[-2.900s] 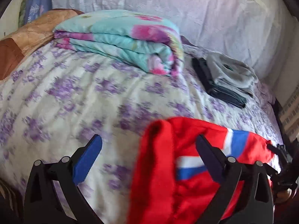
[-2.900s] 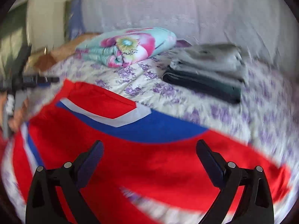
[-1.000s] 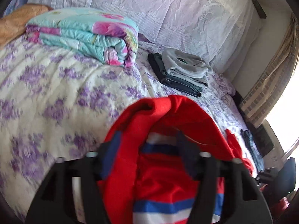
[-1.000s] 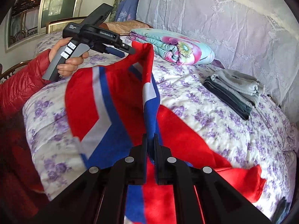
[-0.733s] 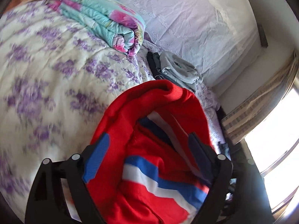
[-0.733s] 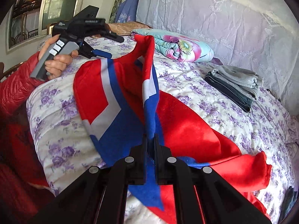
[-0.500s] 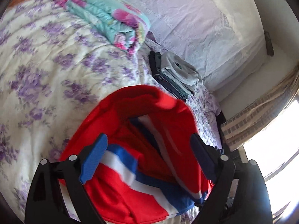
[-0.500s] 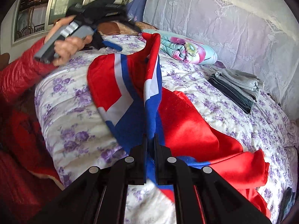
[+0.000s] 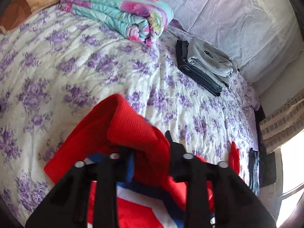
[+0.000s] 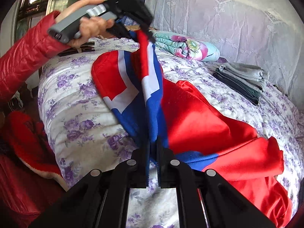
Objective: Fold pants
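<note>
Overhead, both grippers are clamping the red, white and blue pants [image 10: 190, 112], lifting one edge above the floral bedspread [image 10: 79, 114]. Left gripper [image 9: 150, 152] is pinching the waistband; right gripper [image 10: 153, 148] is squeezing blue fabric.

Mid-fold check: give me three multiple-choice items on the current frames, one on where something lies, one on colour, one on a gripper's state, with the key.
1. Where is the stack of folded grey clothes?
A. near the pillows
B. on the floor
C. on the rolled floral quilt

2. Which colours are the pants?
A. green and yellow
B. red, blue, white
C. plain black

3. What is the right gripper doing?
A. open above the bedspread
B. shut on the pants
C. shut on the quilt

Key: A, it lies on the bedspread by the pillows; B, red with blue and white bands; B, blue fabric pinched between its jaws.
</note>
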